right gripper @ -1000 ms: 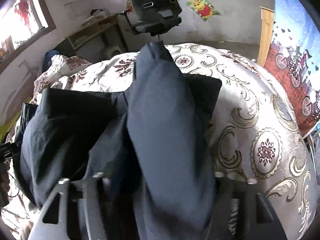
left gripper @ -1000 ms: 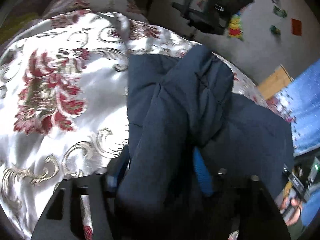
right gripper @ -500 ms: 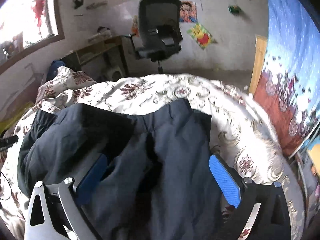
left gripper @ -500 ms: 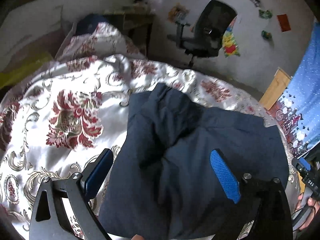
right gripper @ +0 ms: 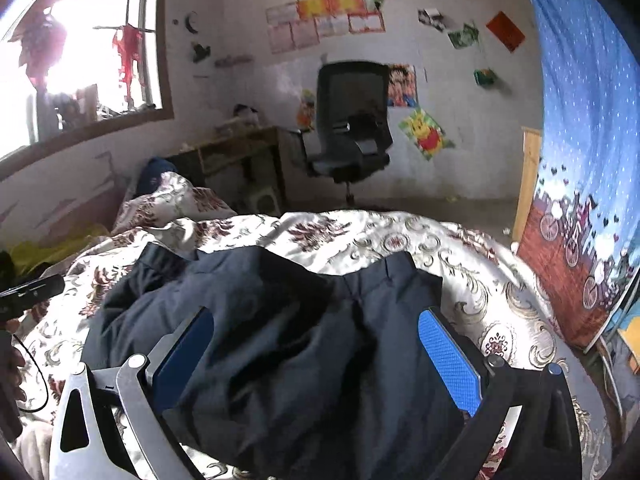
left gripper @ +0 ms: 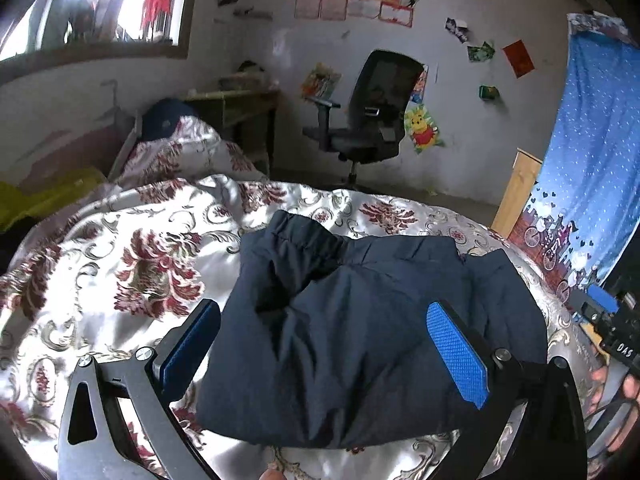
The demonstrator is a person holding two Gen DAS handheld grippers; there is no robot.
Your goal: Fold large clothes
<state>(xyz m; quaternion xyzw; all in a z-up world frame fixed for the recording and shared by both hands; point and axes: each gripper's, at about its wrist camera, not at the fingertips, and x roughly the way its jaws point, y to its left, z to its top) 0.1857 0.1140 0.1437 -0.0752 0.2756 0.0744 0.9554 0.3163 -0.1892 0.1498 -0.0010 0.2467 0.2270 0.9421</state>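
Note:
A dark navy garment (left gripper: 360, 320) lies folded in a bundle on the floral bed cover (left gripper: 132, 272). It also shows in the right wrist view (right gripper: 296, 344). My left gripper (left gripper: 320, 348) is open and empty, raised above the bundle's near side. My right gripper (right gripper: 316, 356) is open and empty too, raised above the garment. The blue pads (left gripper: 456, 352) of both grippers stand wide apart. The right gripper's body shows at the right edge of the left wrist view (left gripper: 612, 320).
A black office chair (left gripper: 368, 120) and a wooden desk (right gripper: 244, 156) stand beyond the bed by the far wall. A blue patterned curtain (left gripper: 592, 160) hangs at the right. A window (right gripper: 80, 60) is at the left. A crumpled quilt (left gripper: 184, 156) lies at the bed's far left.
Both grippers have let go of the garment, opened wide and pulled up and back. The lifted fold has dropped onto the bundle, which now lies flat on the bed.

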